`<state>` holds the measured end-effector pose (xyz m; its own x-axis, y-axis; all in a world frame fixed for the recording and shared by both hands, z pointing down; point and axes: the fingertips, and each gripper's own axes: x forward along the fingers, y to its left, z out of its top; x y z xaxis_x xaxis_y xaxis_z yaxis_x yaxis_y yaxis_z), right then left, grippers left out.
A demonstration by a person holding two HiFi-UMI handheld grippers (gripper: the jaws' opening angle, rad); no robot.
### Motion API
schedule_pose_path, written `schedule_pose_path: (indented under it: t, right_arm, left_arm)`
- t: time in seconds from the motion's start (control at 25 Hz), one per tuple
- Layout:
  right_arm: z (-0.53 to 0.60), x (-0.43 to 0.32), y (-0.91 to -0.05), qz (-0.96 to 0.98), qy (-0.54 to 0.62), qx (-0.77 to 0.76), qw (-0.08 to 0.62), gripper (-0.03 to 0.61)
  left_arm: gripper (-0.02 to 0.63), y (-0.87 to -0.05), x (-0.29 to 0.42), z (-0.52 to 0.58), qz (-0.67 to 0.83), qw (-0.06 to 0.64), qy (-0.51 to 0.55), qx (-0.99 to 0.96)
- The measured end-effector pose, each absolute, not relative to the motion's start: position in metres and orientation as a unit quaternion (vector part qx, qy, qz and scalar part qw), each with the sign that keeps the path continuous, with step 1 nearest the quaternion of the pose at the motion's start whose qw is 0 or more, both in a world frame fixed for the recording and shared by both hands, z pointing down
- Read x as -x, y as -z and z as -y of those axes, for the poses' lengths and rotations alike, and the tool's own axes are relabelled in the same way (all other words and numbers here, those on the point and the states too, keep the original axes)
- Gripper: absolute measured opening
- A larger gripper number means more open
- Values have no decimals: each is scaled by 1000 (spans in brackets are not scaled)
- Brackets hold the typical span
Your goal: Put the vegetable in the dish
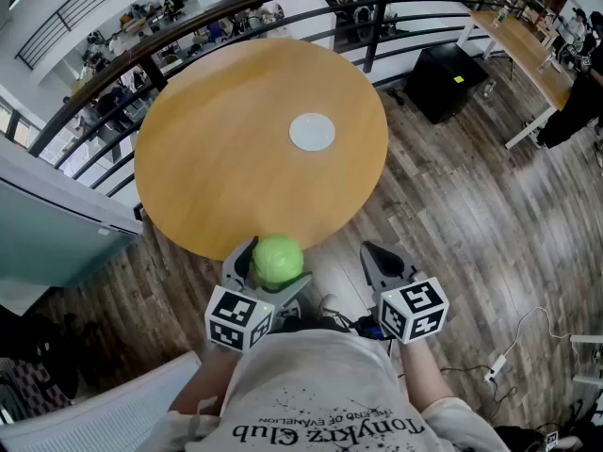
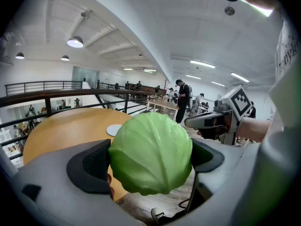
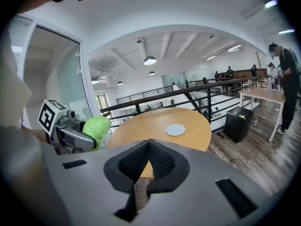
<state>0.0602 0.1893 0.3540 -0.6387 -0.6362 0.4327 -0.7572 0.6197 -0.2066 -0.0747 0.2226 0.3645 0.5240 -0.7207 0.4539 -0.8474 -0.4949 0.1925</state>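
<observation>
A round green cabbage (image 1: 277,259) sits between the jaws of my left gripper (image 1: 273,269), just off the near edge of the round wooden table (image 1: 217,149). In the left gripper view the cabbage (image 2: 150,153) fills the gap and both pads press its sides. A small pale round dish (image 1: 312,131) lies on the far right part of the table, and shows as the dish (image 3: 175,130) in the right gripper view. My right gripper (image 1: 377,260) hovers beside the left one over the floor, its pads (image 3: 160,161) touching with nothing between them.
A dark curved railing (image 1: 245,12) runs behind the table. A black box (image 1: 446,81) and a long desk (image 1: 524,59) stand at the far right on the wood floor. A white cable and plug (image 1: 499,361) lie on the floor at the right.
</observation>
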Motion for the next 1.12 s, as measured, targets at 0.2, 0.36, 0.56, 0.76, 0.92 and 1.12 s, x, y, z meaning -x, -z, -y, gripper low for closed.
schedule_pose_path:
  t: [0.2,0.36,0.56,0.76,0.92,1.12]
  right_arm:
    - [-188,-65,-356,885,-188,-394,161,15]
    - [-187,-60,-355,886,-191,-392,158,15]
    - [-189,-61,-354,883,-197,-400,149,15]
    - [-188,-56,-348,884,-198,-403,127,15]
    - [-191,-52,-346,879,-196,-415,128,15]
    - [-195,-50,-348,868,-199,-438,125,15]
  left_arm:
    - [503,-367,68,-221,458,201,-160,-851]
    - [503,-365,72,-220,456,201,-160,-852]
    - [503,-367,75,-223,456,204,-159,-852]
    - [503,-369,81,-225,453,207,-155,-853]
    - [503,-369,91,-228,448,206,-152,-857]
    - [503,-372,106,-234,433,202,-160,-864]
